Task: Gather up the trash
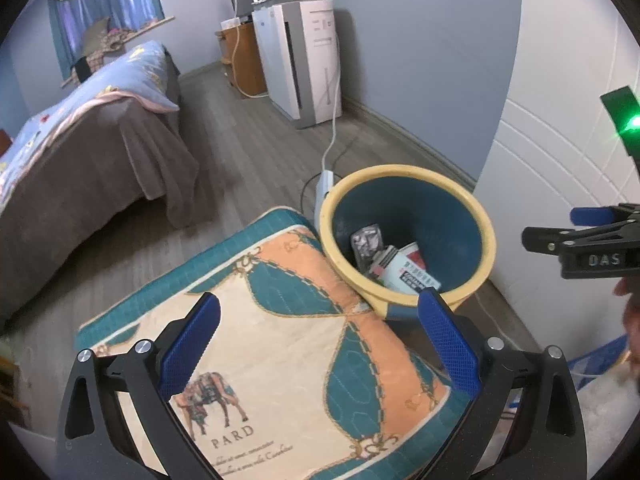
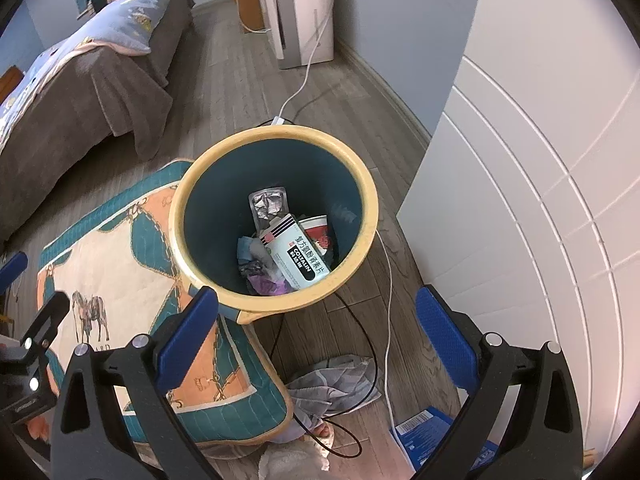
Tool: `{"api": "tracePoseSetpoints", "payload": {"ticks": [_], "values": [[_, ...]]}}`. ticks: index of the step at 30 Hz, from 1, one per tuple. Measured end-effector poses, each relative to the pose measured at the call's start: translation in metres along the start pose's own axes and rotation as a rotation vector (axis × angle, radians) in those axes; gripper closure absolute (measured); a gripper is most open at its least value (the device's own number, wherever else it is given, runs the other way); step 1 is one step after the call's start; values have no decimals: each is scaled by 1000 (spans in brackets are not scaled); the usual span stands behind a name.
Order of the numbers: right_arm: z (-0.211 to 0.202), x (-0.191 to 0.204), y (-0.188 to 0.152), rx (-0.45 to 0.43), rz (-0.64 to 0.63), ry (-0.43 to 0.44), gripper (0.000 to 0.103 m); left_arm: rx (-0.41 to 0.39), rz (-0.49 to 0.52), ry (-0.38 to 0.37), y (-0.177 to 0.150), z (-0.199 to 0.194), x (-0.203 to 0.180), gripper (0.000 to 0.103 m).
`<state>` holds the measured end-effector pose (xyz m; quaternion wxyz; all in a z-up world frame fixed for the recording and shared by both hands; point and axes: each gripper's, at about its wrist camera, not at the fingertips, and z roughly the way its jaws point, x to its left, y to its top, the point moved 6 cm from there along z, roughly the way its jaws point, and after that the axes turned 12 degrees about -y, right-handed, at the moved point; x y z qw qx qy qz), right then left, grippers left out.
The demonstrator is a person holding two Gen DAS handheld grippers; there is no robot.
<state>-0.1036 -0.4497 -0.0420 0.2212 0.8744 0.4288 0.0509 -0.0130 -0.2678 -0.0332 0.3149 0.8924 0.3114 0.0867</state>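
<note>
Both claws gape, empty: left claw [image 1: 320, 344] over the horse-print cushion [image 1: 280, 360], right claw [image 2: 318, 344] over the yellow-rimmed bin [image 2: 372, 200] holding a Coltalin box [image 2: 298, 256] and blister pack [image 2: 267, 204].

The bin [image 2: 362, 196] stands on the floor just right of the cushion [image 2: 120, 248], touching its edge; a medicine box [image 2: 298, 256] and blister pack [image 2: 267, 204] lie inside. The bed [image 1: 80, 132] is behind left, the door [image 2: 540, 180] to the right

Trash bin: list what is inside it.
Inside the trash bin: a medicine box, a foil blister pack, a paper cup and crumpled wrappers. The box covers whatever lies beneath; the bottom is hidden.
</note>
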Motion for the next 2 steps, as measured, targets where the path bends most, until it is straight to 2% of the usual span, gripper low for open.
{"api": "tracePoseSetpoints", "payload": {"ticks": [2], "values": [[1,-5,0,9,34,-18,6,-5,-6,6,0,-4,3,5]]}}
